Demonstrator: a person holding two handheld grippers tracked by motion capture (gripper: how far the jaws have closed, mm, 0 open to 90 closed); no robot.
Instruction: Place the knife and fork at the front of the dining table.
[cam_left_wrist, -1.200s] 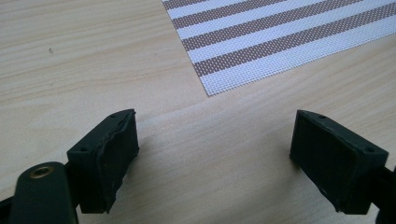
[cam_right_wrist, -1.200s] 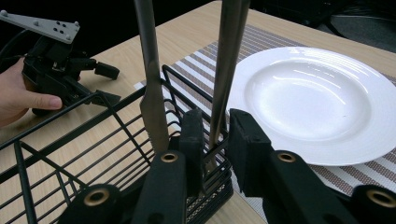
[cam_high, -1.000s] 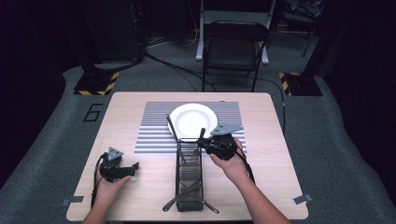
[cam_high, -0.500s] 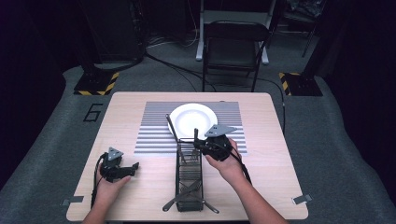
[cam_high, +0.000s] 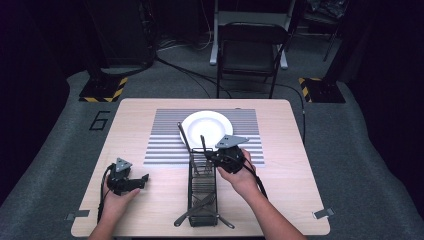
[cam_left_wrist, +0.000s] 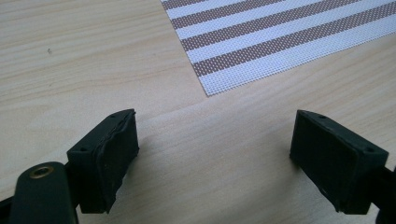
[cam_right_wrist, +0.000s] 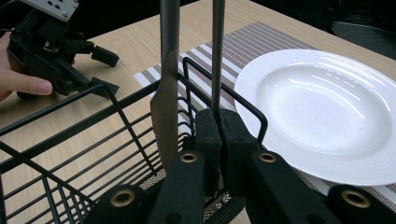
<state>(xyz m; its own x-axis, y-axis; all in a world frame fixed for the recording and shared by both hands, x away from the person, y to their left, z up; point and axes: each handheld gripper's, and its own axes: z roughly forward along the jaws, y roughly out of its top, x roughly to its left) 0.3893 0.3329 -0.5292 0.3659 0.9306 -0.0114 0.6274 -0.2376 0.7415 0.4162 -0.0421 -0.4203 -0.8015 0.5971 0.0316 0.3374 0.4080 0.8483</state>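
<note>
A black wire rack (cam_high: 202, 186) stands on the wooden table, its far end on the striped placemat (cam_high: 165, 145). A knife (cam_high: 183, 137) and a thin metal utensil handle (cam_high: 203, 143) rise from that far end. My right gripper (cam_high: 212, 154) is shut on the thin handle (cam_right_wrist: 217, 56), low down just inside the rack's rim (cam_right_wrist: 243, 109). The knife (cam_right_wrist: 167, 88) stands just left of my right gripper (cam_right_wrist: 219, 128). My left gripper (cam_high: 144, 179) rests open near the table's front left. Bare wood lies between its pads (cam_left_wrist: 105, 158).
A white plate (cam_high: 206, 126) sits on the placemat just beyond the rack, close to the right gripper's side (cam_right_wrist: 322, 107). The placemat corner (cam_left_wrist: 280, 37) lies ahead of the left gripper (cam_left_wrist: 215, 144). A chair (cam_high: 250, 55) stands behind the table. Dark pieces stick out at the rack's near end (cam_high: 200, 217).
The right hand and its gripper have edged left to the rack's far end. The left gripper has stayed put.
</note>
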